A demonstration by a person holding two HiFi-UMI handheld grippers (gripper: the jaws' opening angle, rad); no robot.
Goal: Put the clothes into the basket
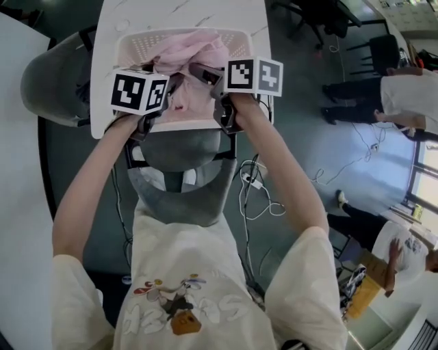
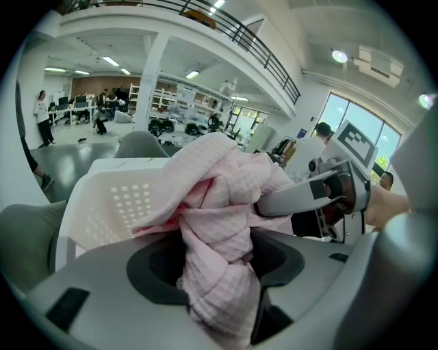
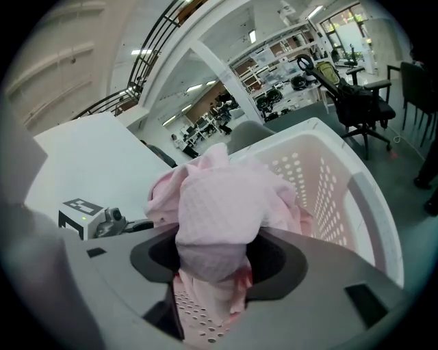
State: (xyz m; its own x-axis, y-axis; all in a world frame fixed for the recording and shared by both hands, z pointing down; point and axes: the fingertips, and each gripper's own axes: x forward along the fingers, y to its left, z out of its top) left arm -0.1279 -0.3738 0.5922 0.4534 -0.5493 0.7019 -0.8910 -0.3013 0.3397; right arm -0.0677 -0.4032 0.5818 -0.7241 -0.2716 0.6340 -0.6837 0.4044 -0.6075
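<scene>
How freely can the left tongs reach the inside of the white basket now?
Probably yes. The left tongs are at the near rim of the white basket, whose top is open. Only the pink garment, gripped in them, fills the way down.

White table (image 1: 205, 14), grey chair (image 1: 51, 78) at left; cables (image 1: 254, 188) on floor; ppl (image 1: 404, 92) at right.
</scene>
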